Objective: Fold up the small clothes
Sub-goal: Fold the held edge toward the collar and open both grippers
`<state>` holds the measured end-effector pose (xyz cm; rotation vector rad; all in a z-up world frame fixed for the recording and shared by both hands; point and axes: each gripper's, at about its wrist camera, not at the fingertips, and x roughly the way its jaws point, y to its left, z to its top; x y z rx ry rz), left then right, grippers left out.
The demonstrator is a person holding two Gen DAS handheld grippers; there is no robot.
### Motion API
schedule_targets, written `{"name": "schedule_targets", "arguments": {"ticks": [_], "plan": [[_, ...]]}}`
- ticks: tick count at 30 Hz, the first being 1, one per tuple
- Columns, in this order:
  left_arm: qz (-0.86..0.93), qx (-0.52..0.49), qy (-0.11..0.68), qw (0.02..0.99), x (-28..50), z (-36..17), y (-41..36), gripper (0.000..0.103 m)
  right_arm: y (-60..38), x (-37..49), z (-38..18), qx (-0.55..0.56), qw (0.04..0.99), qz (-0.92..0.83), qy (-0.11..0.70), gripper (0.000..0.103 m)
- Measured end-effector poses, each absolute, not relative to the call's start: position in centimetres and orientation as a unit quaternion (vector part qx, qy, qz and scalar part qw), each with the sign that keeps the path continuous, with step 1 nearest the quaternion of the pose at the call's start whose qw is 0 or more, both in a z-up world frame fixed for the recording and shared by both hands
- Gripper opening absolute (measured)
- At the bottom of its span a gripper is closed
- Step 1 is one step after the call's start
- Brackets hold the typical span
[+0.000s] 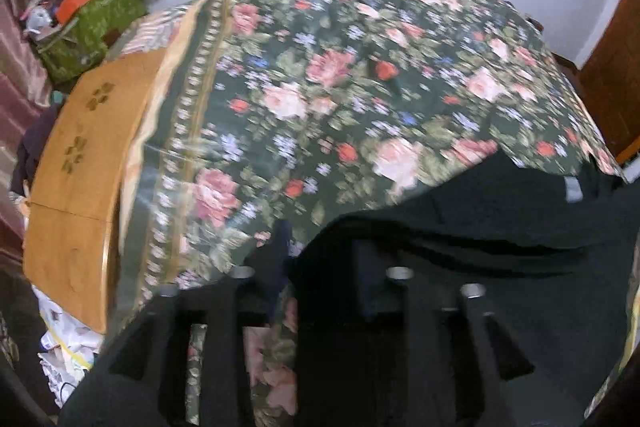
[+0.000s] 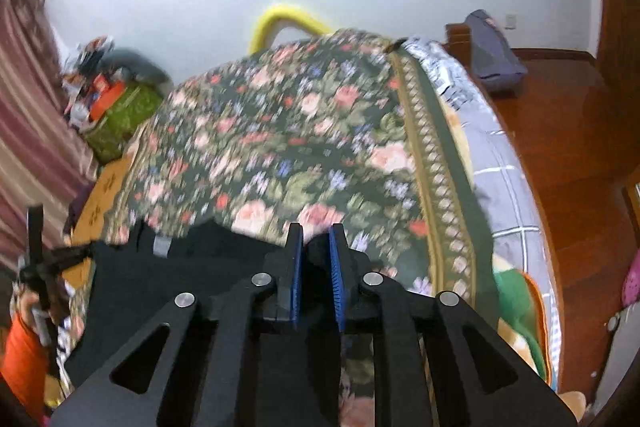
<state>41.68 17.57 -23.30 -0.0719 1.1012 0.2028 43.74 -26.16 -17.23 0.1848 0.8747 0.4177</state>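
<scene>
1. The black garment [image 2: 192, 267] lies at the near edge of the floral bedspread [image 2: 304, 131], spreading toward the near left.
2. The right gripper [image 2: 316, 239] pinches a bunched fold of the garment between its blue pads [image 2: 297, 267], the jaws nearly together.
3. The left gripper [image 1: 320, 267] sits under draped black cloth; whether its jaws are spread or pressed together cannot be told.
4. A yellow rail [image 2: 280, 17] curves at the far end.

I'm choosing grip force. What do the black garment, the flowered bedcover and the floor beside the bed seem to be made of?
Black garment: soft matte fabric, probably a knit; it sags in folds and bunches between the right gripper pads. Flowered bedcover: printed woven cloth, probably cotton, matte, draped over the bed. Floor: reddish wood or laminate, glossy, with light reflections.
</scene>
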Motion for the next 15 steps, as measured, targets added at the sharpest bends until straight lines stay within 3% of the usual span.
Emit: {"name": "schedule_targets", "arguments": {"ticks": [2,6,12,15], "plan": [[0.116,-0.031,0.504,0.855,41.5,-22.6,18.2,0.059,-26.3,43.8,-17.0,0.085,0.882,0.193,0.420,0.016],[0.144,-0.013,0.482,0.864,40.8,-21.2,19.0,0.062,-25.5,43.1,-16.9,0.038,0.882,0.198,0.427,0.032],[0.139,0.010,0.501,0.854,38.6,-21.3,18.3,0.062,-24.5,39.8,-16.6,-0.005,0.875,0.228,0.427,0.047],[0.115,0.015,0.509,0.853,36.3,-21.5,16.9,0.063,-23.9,37.7,-16.6,-0.023,0.870,0.242,0.429,0.049]]}}
